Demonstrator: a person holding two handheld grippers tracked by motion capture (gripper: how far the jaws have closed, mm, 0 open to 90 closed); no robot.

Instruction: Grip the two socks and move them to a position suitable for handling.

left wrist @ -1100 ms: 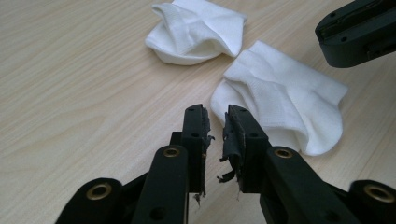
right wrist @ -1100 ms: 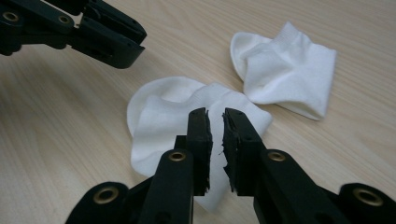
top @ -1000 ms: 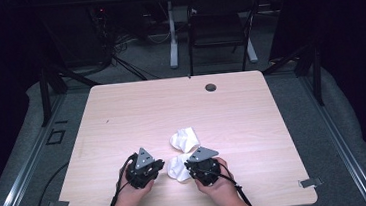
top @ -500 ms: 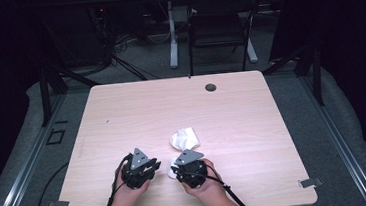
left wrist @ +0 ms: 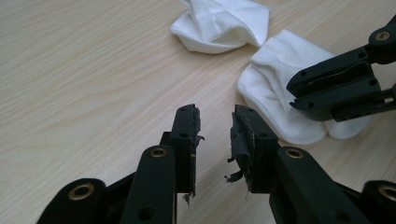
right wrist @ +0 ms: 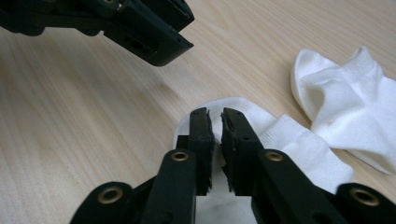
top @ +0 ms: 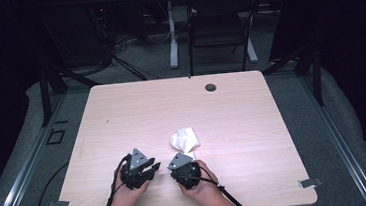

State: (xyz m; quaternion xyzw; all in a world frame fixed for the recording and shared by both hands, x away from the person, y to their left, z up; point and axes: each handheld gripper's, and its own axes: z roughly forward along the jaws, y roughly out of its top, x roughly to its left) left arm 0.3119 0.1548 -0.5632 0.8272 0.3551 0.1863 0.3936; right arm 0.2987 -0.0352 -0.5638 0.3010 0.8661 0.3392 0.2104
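Two grippers sit low in the high view, near the bottom edge of the wooden table (top: pixel 121 113), each held in one hand. At lower left of centre, the left gripper (top: pixel 149 169) rests over bare wood with its jaws a little apart and nothing between them; in the left gripper view (left wrist: pixel 215 133) the gap between the worn pads is plain. Just to its right, the right gripper (top: pixel 176 168) has its jaws drawn almost together, with a thin slit left, over the near white sock (right wrist: pixel 289 144); whether they pinch any cloth I cannot tell. A second white sock (top: pixel 184 139) lies crumpled just above that gripper in the high view, and shows at the right of the right gripper view (right wrist: pixel 350 107). A small dark round cap (top: pixel 210 87) sits near the table's upper edge, right of centre.
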